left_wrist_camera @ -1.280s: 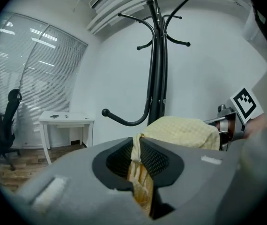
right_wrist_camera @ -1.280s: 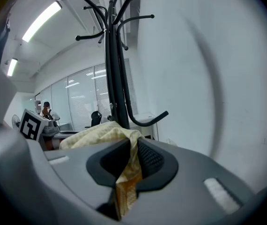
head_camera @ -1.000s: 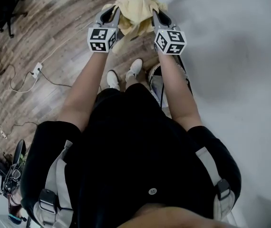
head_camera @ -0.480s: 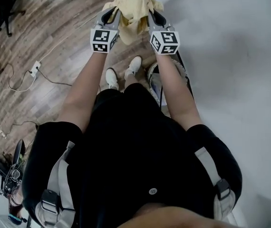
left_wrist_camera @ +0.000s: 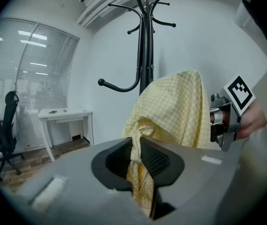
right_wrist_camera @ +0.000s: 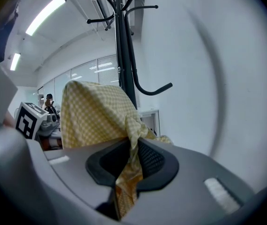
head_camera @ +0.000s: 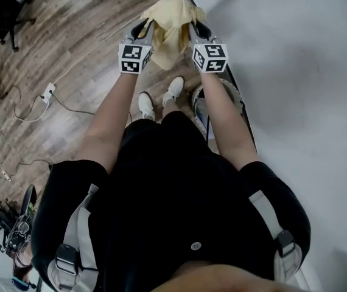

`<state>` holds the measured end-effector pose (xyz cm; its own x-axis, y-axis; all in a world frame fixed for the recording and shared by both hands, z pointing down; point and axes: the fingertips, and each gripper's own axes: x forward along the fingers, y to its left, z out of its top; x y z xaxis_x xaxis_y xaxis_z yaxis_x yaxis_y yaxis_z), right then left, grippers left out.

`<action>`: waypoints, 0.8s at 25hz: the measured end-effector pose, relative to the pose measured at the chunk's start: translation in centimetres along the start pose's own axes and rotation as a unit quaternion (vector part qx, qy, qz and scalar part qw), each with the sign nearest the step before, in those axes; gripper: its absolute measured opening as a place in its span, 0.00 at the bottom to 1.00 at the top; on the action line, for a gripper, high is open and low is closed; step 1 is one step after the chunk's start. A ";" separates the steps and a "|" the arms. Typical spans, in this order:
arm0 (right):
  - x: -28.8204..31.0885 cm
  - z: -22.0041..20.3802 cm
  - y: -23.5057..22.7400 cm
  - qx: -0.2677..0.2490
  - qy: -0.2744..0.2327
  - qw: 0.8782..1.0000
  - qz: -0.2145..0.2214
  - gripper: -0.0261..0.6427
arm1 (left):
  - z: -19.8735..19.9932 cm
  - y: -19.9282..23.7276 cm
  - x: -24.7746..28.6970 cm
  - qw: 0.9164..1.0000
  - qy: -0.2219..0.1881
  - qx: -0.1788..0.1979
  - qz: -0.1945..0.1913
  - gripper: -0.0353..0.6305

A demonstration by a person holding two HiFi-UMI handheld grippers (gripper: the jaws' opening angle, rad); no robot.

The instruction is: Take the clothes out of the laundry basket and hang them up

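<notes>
A yellow checked cloth (head_camera: 168,23) hangs stretched between my two grippers, held up near the top of the head view. My left gripper (head_camera: 144,30) is shut on the cloth's left edge; the fabric (left_wrist_camera: 171,111) bunches between its pads (left_wrist_camera: 158,159). My right gripper (head_camera: 195,29) is shut on the right edge, with cloth (right_wrist_camera: 96,114) pinched and trailing down between its pads (right_wrist_camera: 148,159). A black coat stand (left_wrist_camera: 145,46) with curved hooks rises just behind the cloth, against the white wall; it stands close in the right gripper view too, the coat stand (right_wrist_camera: 124,46). The laundry basket (head_camera: 217,102) sits on the floor under my right arm.
A white wall (head_camera: 301,72) runs along the right. The wood floor (head_camera: 70,41) at left carries a power strip with cables (head_camera: 47,91). An office chair (left_wrist_camera: 4,125) and a white desk (left_wrist_camera: 65,118) stand further left by the blinds. The person's white shoes (head_camera: 158,96) are below the cloth.
Both grippers have moved up and away toward the coat stand, carrying the cloth with them, and stand slightly closer together. Both keep their hold.
</notes>
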<state>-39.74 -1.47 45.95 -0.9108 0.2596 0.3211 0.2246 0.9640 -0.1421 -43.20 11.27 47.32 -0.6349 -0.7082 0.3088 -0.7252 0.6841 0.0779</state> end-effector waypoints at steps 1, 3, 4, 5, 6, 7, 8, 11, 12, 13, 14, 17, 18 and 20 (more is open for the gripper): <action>-0.1 -0.2 0.0 0.001 0.001 1.000 0.000 0.13 | -0.1 -0.1 0.0 1.000 0.001 -0.001 -0.002 0.13; -0.2 -0.3 0.1 0.002 0.003 1.000 -0.002 0.15 | -0.1 -0.2 -0.1 1.000 0.003 0.000 -0.003 0.16; -0.3 -0.4 0.2 0.002 0.004 1.000 -0.004 0.17 | -0.1 -0.2 -0.1 1.000 0.004 0.000 -0.004 0.18; -0.3 -0.4 0.2 0.003 0.005 1.000 -0.005 0.19 | -0.1 -0.3 -0.1 1.000 0.005 0.001 -0.004 0.18; -0.4 -0.5 0.2 0.003 0.005 1.000 -0.006 0.21 | -0.2 -0.3 -0.1 1.000 0.005 0.002 -0.005 0.19; -0.5 -0.6 0.1 0.004 0.006 1.000 -0.006 0.22 | -0.3 -0.3 -0.1 1.000 0.005 0.004 -0.005 0.20; -0.5 -0.6 0.1 0.005 0.006 1.000 -0.006 0.23 | -0.4 -0.2 -0.1 1.000 0.007 0.007 -0.004 0.22; -0.6 -0.7 0.1 0.007 0.009 1.000 -0.003 0.28 | -0.7 0.1 -0.1 1.000 0.011 0.016 -0.002 0.26; -0.6 -0.6 0.1 0.008 0.009 1.000 -0.003 0.29 | -0.6 0.1 -0.2 1.000 0.011 0.017 -0.002 0.26; -0.7 -0.5 0.0 0.010 0.008 1.000 -0.003 0.30 | -0.5 0.1 -0.4 1.000 0.011 0.018 -0.004 0.26; -1.0 -0.5 0.0 0.011 0.008 1.000 -0.003 0.31 | -0.4 -0.1 -0.6 1.000 0.010 0.018 -0.006 0.27; -2.2 -0.6 0.1 0.012 0.005 1.000 -0.008 0.32 | -0.1 -1.0 -1.7 1.000 0.010 0.010 -0.014 0.30; -2.7 -0.7 0.2 0.011 0.003 1.000 -0.009 0.32 | -0.1 -1.3 -2.1 1.000 0.009 0.010 -0.016 0.31; -3.4 -0.8 0.3 0.009 -0.003 1.000 -0.012 0.32 | 0.0 -1.4 -2.7 1.000 0.003 0.013 -0.018 0.31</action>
<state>-36.28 -2.02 45.58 -0.9176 0.2358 0.3200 0.1961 0.9688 -0.1515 -40.45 12.19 46.33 -0.6065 -0.7310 0.3127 -0.7541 0.6535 0.0651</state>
